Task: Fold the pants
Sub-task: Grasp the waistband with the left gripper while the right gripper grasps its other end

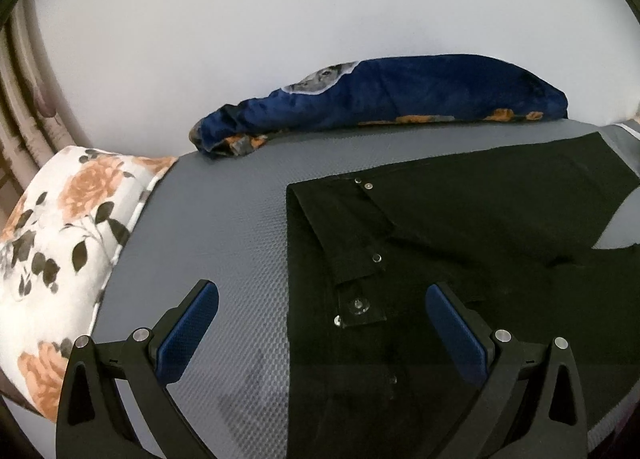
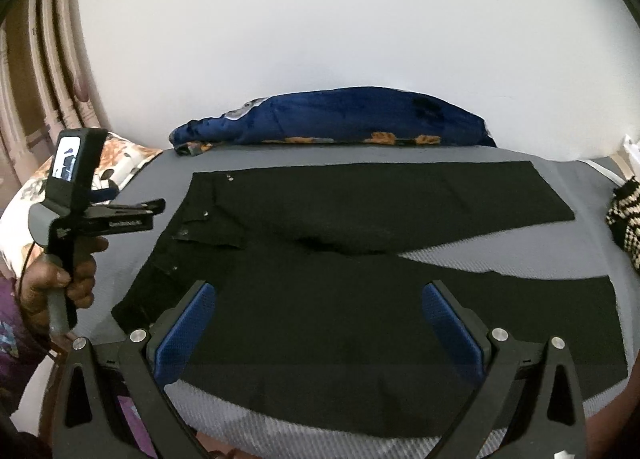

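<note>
The black pants (image 2: 360, 259) are laid flat on the grey bed (image 1: 224, 219), both legs spread, and — being soft, limp cloth — are best pinched at waistband and hem, the left claw (image 1: 320, 323) and right claw (image 2: 318, 323) being held released above them.

Both wrist views look low across the bed toward the wall, sharing the pants (image 1: 460, 259), seemingly close.

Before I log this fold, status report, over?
Left tongs open, empty. Right tongs open, empty. Black pants flat, unfolded, legs apart. Blue blanket behind, not touching.
</note>
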The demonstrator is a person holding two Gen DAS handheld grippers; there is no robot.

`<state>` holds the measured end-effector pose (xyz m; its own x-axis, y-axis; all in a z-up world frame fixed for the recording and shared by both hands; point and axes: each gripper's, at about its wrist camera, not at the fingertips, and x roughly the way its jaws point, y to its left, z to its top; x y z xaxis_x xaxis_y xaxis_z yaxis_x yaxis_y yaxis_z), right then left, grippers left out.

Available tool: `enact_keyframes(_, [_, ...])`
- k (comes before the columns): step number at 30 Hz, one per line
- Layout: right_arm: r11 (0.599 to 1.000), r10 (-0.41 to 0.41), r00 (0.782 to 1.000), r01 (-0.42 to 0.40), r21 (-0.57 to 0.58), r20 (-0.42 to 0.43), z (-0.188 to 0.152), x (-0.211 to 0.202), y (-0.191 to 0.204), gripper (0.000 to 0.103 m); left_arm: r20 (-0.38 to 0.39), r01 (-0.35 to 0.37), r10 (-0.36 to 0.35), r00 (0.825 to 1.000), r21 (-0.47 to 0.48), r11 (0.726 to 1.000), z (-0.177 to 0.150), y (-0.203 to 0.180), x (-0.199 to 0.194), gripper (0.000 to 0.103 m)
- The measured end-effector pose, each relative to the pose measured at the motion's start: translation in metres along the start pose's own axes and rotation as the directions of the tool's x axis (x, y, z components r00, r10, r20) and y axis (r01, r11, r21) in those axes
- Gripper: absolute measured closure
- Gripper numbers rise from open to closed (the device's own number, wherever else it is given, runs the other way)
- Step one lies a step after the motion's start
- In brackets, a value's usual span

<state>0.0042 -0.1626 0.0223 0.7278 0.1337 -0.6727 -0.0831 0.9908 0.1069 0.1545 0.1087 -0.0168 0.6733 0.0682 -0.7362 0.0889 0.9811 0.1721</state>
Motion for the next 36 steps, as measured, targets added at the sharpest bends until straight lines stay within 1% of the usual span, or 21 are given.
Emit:
enact_keyframes(7, [0.999, 0.010, 1.000, -0.010, 0.034, -0.003, 0.027, 0.029, 0.010, 0.000, -0.006, 0.031, -0.032, 0.999, -0.069, 0.997, 0.006, 0.004, 0.019, 0.000])
enact_keyframes(15, [1.000, 0.014, 1.000, -0.014, -0.006, -0.026, 0.038, 0.056, 0.024, 0.000, -0.004, 0.034, -0.035, 0.999, -0.070, 0.997, 0.017, 0.010, 0.042, 0.000])
enact_keyframes(18, [1.000, 0.016, 0.999, -0.016, -0.015, -0.035, 0.039, 0.063, 0.027, 0.000, -0.009, 0.064, -0.065, 0.998, -0.075, 0.995, 0.026, 0.022, 0.057, 0.000])
enact_keyframes(19, [1.000, 0.017, 0.999, -0.018, -0.018, -0.042, 0.038, 0.067, 0.028, 0.000, -0.010, 0.088, -0.089, 0.996, -0.084, 0.993, 0.030, 0.029, 0.064, 0.000])
enact_keyframes(20, [1.000, 0.018, 0.999, -0.019, -0.019, -0.049, 0.037, 0.070, 0.028, 0.000, -0.010, 0.120, -0.121, 0.993, -0.092, 0.989, 0.033, 0.036, 0.071, 0.000])
enact_keyframes(21, [1.000, 0.019, 0.998, -0.021, -0.020, -0.059, 0.036, 0.073, 0.028, 0.000, -0.018, 0.181, -0.184, 0.983, -0.107, 0.978, 0.037, 0.045, 0.081, 0.000])
enact_keyframes(22, [1.000, 0.019, 0.998, -0.020, -0.022, -0.068, 0.034, 0.076, 0.027, 0.000, -0.030, 0.227, -0.232, 0.972, -0.118, 0.967, 0.040, 0.052, 0.090, 0.001])
enact_keyframes(23, [1.000, 0.018, 0.997, -0.020, -0.023, -0.074, 0.033, 0.078, 0.027, 0.000, -0.041, 0.252, -0.259, 0.965, -0.122, 0.960, 0.043, 0.057, 0.099, 0.001])
enact_keyframes(25, [1.000, 0.015, 0.996, -0.017, -0.024, -0.089, 0.030, 0.084, 0.026, 0.000, -0.077, 0.253, -0.262, 0.962, -0.107, 0.961, 0.049, 0.064, 0.119, 0.001])
enact_keyframes(26, [1.000, 0.015, 0.996, -0.017, -0.023, -0.093, 0.030, 0.086, 0.025, 0.000, -0.089, 0.267, -0.275, 0.957, -0.092, 0.959, 0.052, 0.066, 0.128, 0.001])
enact_keyframes(27, [1.000, 0.015, 0.995, -0.017, -0.021, -0.096, 0.029, 0.087, 0.024, 0.000, -0.097, 0.305, -0.312, 0.945, -0.084, 0.949, 0.054, 0.067, 0.135, 0.001])
enact_keyframes(28, [1.000, 0.015, 0.995, -0.017, -0.019, -0.097, 0.029, 0.089, 0.024, 0.000, -0.118, 0.385, -0.394, 0.912, -0.087, 0.919, 0.057, 0.071, 0.146, 0.001])
enact_keyframes(29, [1.000, 0.014, 0.995, -0.016, -0.018, -0.099, 0.029, 0.090, 0.023, 0.000, -0.135, 0.419, -0.430, 0.893, -0.098, 0.903, 0.059, 0.073, 0.154, 0.001])
enact_keyframes(30, [1.000, 0.013, 0.995, -0.015, -0.017, -0.102, 0.028, 0.092, 0.021, 0.000, -0.144, 0.416, -0.429, 0.892, -0.109, 0.903, 0.061, 0.076, 0.162, 0.001])
enact_keyframes(32, [1.000, 0.010, 0.994, -0.012, -0.014, -0.108, 0.027, 0.096, 0.019, 0.000, -0.134, 0.380, -0.389, 0.912, -0.088, 0.921, 0.065, 0.078, 0.169, 0.003])
enact_keyframes(33, [1.000, 0.009, 0.994, -0.011, -0.012, -0.113, 0.026, 0.098, 0.018, 0.000, -0.133, 0.368, -0.375, 0.918, -0.071, 0.927, 0.068, 0.079, 0.174, 0.004])
enact_keyframes(35, [1.000, 0.010, 0.992, -0.011, -0.007, -0.125, 0.024, 0.101, 0.015, 0.000, -0.152, 0.375, -0.382, 0.912, -0.073, 0.924, 0.071, 0.080, 0.185, 0.007])
enact_keyframes(36, [1.000, 0.008, 0.991, -0.009, -0.006, -0.131, 0.023, 0.103, 0.014, 0.000, -0.160, 0.386, -0.393, 0.905, -0.076, 0.919, 0.073, 0.080, 0.191, 0.014])
